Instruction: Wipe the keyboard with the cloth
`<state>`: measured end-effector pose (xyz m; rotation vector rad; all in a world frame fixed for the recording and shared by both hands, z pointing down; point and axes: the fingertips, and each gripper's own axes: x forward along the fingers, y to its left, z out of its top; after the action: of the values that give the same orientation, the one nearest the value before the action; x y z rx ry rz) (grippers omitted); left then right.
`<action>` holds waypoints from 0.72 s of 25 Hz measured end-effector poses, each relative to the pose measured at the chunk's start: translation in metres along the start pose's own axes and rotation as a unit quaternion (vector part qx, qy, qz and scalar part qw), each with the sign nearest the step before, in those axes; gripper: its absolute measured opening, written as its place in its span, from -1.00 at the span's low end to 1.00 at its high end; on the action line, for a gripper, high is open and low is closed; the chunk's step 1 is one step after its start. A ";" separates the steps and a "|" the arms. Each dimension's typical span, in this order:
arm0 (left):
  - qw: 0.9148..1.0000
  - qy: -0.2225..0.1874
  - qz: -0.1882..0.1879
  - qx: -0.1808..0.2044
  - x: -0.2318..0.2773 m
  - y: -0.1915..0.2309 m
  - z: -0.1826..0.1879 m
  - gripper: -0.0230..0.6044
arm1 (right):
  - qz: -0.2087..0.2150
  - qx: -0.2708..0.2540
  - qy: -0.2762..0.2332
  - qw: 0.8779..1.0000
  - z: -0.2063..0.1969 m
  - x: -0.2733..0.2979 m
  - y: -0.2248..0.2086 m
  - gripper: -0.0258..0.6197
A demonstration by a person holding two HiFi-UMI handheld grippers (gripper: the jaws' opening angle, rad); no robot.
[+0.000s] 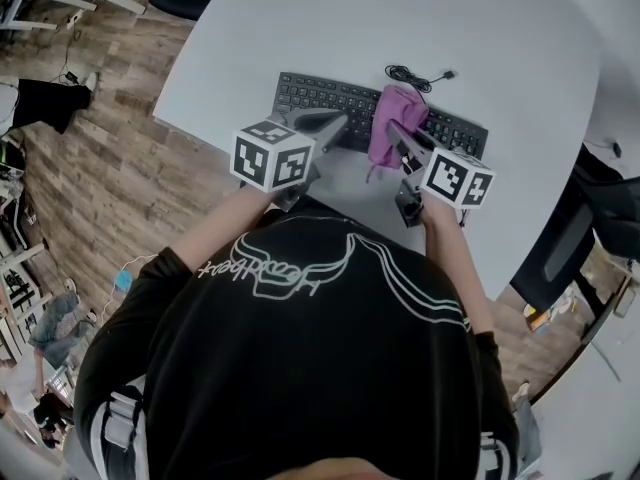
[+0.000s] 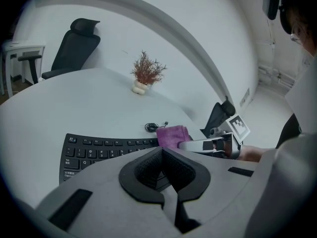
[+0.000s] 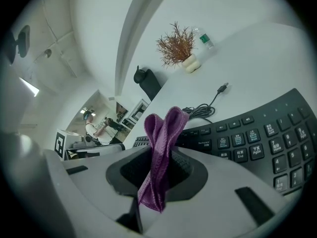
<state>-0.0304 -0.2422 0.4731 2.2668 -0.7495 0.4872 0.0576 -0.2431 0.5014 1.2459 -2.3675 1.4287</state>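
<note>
I am pinching the purple cloth [image 3: 163, 133] between the jaws of my right gripper [image 3: 159, 180]. They are closing on a narrow, bunched fold that stands up past the tips, while a short tail hangs out behind. In the head view the cloth is lying over the black keyboard [image 1: 320, 96], right of its middle, and spilling over the front edge toward me. My left gripper [image 2: 162, 151] is holding nothing; its jaws are pressed together and hovering over the keyboard's near edge, to the left of the cloth.

I am judging that the wipe is just getting started, with most of the keys not yet covered. As I see it, the fold is too thin to clean much in one pass, so I am planning to tip the right gripper down until more fabric is lying flat. Then I am meaning to drag it along the rows lightly, without jamming keys. The keyboard is looking free to slide on the white table [image 1: 480, 28], so resting the left gripper on its frame should be helping. I am also minding the coiled cable [image 1: 410, 73] just behind the cloth, which could be snagging.
</note>
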 end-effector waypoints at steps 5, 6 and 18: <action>1.000 0.000 0.001 -0.003 0.000 -0.001 -0.002 -0.91 | -0.017 -0.022 0.008 1.000 -0.001 0.000 -0.005 -0.73; 1.000 -0.001 0.002 -0.003 0.000 -0.001 -0.002 -0.91 | -0.022 -0.027 0.010 0.999 -0.001 0.001 -0.007 -0.73; 1.000 -0.002 -0.010 -0.004 -0.002 -0.001 -0.003 -0.91 | -0.046 -0.033 0.022 0.998 -0.004 0.002 -0.019 -0.73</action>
<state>-0.0312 -0.2384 0.4740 2.2669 -0.7296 0.4707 0.0679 -0.2453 0.5173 1.2763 -2.2772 1.3267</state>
